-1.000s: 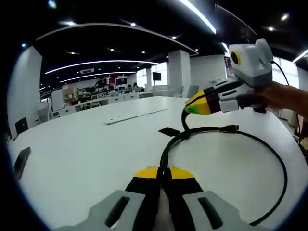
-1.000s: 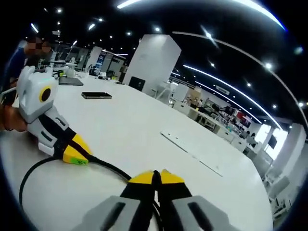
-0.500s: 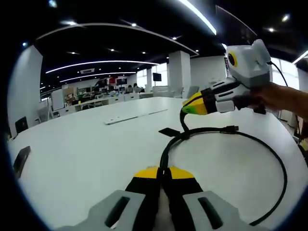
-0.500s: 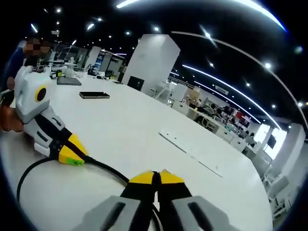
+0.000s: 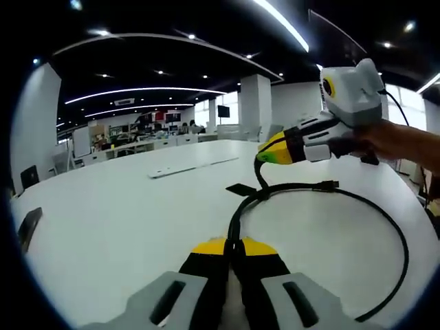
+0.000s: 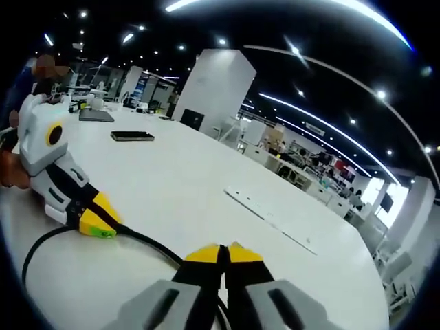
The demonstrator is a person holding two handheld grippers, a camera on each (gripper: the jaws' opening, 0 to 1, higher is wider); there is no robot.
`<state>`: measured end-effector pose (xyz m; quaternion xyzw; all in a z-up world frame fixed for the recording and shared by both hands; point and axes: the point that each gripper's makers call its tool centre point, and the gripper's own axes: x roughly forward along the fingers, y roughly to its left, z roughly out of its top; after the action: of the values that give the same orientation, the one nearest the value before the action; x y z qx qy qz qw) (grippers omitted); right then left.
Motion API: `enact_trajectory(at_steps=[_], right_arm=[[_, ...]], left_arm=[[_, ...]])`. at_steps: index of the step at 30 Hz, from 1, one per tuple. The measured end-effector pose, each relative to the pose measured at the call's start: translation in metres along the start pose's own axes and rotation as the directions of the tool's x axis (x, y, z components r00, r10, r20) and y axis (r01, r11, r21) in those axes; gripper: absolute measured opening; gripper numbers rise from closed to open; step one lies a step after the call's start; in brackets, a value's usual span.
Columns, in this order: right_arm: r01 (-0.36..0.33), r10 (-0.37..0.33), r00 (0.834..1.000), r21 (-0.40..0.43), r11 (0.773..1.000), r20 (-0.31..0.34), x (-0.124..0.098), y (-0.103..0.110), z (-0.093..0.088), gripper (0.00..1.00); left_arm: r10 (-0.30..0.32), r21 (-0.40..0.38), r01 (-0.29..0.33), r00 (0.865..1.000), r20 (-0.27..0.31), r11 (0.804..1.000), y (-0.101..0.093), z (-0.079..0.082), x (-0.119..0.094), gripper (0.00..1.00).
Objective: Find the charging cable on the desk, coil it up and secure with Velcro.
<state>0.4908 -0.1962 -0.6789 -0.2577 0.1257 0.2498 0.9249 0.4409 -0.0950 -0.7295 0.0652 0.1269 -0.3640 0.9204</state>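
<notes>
A black charging cable (image 5: 295,185) lies in a wide loop on the white desk (image 5: 124,220). Its plug end (image 5: 331,184) rests on the desk, and a black Velcro tab (image 5: 242,188) sticks out where the strands meet. My left gripper (image 5: 230,245) is shut on the cable near the desk surface. My right gripper (image 5: 268,152), held by a hand, comes in from the right, raised, and is shut on a strand that rises from the crossing. In the right gripper view, the right gripper (image 6: 221,251) pinches the cable (image 6: 144,240). The left gripper (image 6: 104,229) grips it further left.
A dark phone (image 6: 132,136) and a laptop (image 6: 96,115) lie far back on the desk. The phone (image 5: 27,230) also shows at the left edge of the left gripper view. A flat white strip (image 5: 192,165) lies mid-desk. Office desks and pillars stand beyond.
The right gripper has drifted slightly up and left with its strand of cable. Both grips on the cable are unchanged.
</notes>
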Motion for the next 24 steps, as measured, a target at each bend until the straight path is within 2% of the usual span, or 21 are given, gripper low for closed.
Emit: enact_trajectory(at_steps=[24], right_arm=[[-0.003, 0.003, 1.0, 0.003, 1.0, 0.003, 0.0033, -0.0008, 0.0001, 0.04]], left_arm=[[-0.004, -0.004, 0.004, 1.0, -0.003, 1.0, -0.0001, 0.0003, 0.0002, 0.07]])
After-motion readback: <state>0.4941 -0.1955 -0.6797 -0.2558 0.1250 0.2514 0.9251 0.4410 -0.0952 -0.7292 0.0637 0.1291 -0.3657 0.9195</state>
